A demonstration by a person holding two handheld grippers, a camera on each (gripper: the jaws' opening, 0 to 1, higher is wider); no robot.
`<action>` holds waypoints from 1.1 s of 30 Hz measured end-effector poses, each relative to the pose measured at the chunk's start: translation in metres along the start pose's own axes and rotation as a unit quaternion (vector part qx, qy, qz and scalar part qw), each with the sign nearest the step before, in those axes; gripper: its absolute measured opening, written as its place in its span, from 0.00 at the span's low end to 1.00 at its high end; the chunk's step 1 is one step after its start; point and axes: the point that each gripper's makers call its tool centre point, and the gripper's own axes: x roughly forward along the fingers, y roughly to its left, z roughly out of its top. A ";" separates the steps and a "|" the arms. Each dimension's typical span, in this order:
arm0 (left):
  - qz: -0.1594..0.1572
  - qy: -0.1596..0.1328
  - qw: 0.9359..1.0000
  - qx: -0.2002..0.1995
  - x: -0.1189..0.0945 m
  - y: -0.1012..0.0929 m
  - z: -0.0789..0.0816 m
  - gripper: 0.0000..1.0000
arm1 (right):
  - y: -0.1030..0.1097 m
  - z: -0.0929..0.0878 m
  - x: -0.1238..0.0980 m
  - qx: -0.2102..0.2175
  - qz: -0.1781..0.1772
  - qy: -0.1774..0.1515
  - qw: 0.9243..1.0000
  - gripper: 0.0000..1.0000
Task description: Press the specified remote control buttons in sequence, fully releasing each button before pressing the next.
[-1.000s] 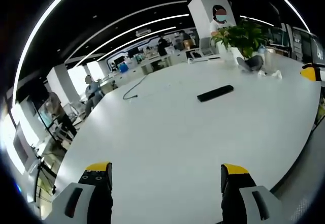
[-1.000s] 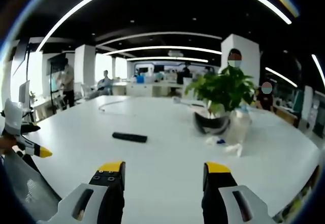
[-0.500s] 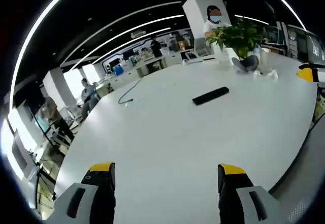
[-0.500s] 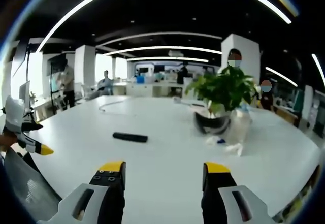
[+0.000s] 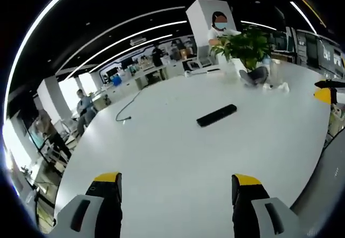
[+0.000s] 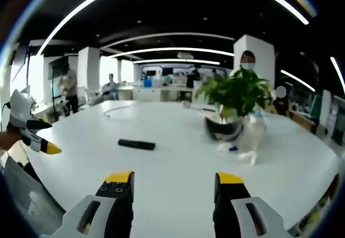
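A broad white table [image 5: 178,141] takes up the middle and lower part of both views, set in an open office with long ceiling lights. On it, toward the upper right of the left gripper view, stands a leafy potted plant [image 5: 245,43]; the right gripper view has it right of centre, with what looks like crumpled white wrapping [image 6: 245,154] lying just in front of it, too small to tell for certain. A thin dark cable [image 5: 132,100] curls across the far side of the tabletop.

The black remote control [image 5: 216,115] lies flat on the bare table, slightly right of centre in the left gripper view and left of centre in the right gripper view, well apart from both grippers and from the plant.

The left gripper [image 5: 172,187] rises from the bottom edge, its yellow-tipped jaws spread wide with nothing between them. The right gripper [image 6: 173,187] does the same: jaws apart, holding nothing.
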 end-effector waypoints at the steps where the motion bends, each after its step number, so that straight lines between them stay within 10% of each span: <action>1: -0.003 0.000 1.000 0.001 0.002 0.001 0.003 0.87 | 0.000 0.000 0.000 0.000 0.000 0.001 1.000 0.58; 33: -0.061 0.019 0.993 0.104 0.082 -0.031 0.031 0.81 | 0.000 -0.007 0.003 0.005 0.003 0.020 1.000 0.55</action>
